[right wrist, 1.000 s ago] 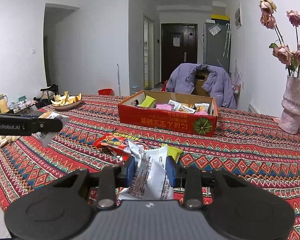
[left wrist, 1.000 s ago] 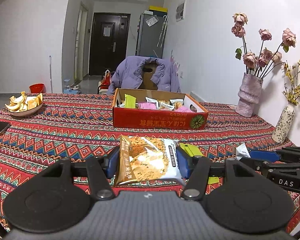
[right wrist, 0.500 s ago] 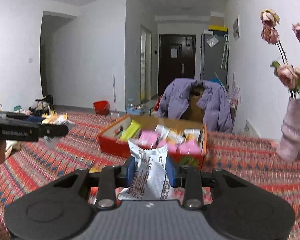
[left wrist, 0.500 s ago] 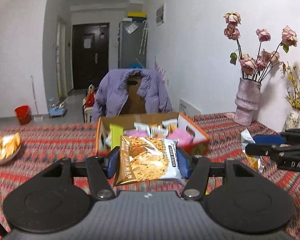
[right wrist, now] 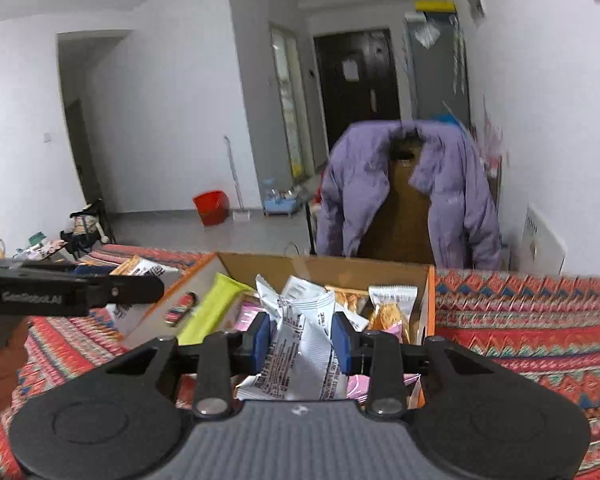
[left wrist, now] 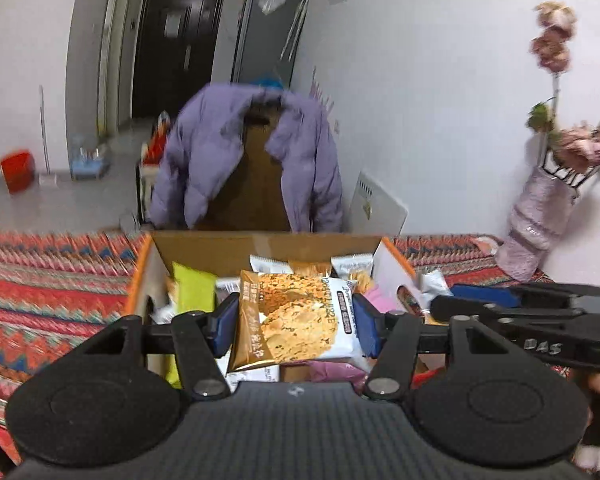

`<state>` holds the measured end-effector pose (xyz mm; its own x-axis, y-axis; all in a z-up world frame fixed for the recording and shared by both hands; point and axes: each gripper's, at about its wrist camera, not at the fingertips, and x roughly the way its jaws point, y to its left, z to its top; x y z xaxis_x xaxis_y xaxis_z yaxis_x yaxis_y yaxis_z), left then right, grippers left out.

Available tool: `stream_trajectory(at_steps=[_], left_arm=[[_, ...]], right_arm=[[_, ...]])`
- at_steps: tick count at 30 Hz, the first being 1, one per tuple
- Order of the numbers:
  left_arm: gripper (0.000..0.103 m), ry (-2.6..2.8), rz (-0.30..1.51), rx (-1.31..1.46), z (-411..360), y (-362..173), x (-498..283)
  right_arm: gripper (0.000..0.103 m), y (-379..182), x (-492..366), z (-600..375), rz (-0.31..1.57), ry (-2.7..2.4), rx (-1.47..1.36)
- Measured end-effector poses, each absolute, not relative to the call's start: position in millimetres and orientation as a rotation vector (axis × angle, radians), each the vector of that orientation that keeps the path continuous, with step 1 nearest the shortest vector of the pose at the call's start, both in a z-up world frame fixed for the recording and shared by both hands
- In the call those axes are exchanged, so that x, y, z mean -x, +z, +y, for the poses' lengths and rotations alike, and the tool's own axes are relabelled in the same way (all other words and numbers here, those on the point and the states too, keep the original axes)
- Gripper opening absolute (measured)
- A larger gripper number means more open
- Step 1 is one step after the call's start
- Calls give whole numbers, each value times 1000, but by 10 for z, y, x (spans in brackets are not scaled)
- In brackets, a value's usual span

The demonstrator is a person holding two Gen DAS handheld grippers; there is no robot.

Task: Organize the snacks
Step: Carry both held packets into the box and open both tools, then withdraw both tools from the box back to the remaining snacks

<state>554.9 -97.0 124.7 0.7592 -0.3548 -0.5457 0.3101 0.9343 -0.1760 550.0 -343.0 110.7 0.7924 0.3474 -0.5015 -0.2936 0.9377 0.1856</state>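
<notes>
Worktop (left wrist: pixel 52 280) cloth: red, orange, blue zigzag stripes. Box (right wrist: pixel 430 300): orange rim, brown inside. Cookie packet (left wrist: pixel 296 316) brown-gold and white; crumpled packet (right wrist: pixel 300 344) white, black print. Fingers (left wrist: pixel 224 324) blue-padded, black. Jacket (left wrist: pixel 220 140) lilac. Bucket (right wrist: pixel 210 207) red. Vase (left wrist: pixel 536 216) pale pink.

Both grippers came forward off the tablecloth and are now right over the cardboard box (left wrist: pixel 228 246), which fills the lower middle of both views instead of sitting way back. The left gripper (left wrist: pixel 296 322) has carried its cracker packet (left wrist: pixel 296 320) over the snacks inside, and the right gripper (right wrist: pixel 300 338) brought its white packet (right wrist: pixel 300 344) over too.
</notes>
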Motion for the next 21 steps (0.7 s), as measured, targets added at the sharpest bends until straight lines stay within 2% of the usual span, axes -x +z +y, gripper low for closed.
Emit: stream_trajectory(at_steps=[6, 8, 11, 12, 14, 21], left_arm=[[60, -381, 696, 69, -1196, 793, -5884], [64, -390, 718, 74, -1255, 663, -5947], [68, -400, 742, 68, -1324, 476, -5997], [69, -407, 752, 66, -1342, 427, -6005], [74, -419, 758, 79, -1346, 372, -6001], [74, -432, 717, 72, -1221, 549, -5854]], right_arm=[[33, 676, -5770, -3296, 623, 269, 37], [34, 588, -5784, -3280, 633, 255, 66], [44, 513, -5796, -3284, 634, 253, 86], [43, 493, -5794, -3287, 633, 260, 86], [45, 502, -5766, -3279, 626, 259, 91], [49, 701, -5609, -3303, 588, 260, 88]])
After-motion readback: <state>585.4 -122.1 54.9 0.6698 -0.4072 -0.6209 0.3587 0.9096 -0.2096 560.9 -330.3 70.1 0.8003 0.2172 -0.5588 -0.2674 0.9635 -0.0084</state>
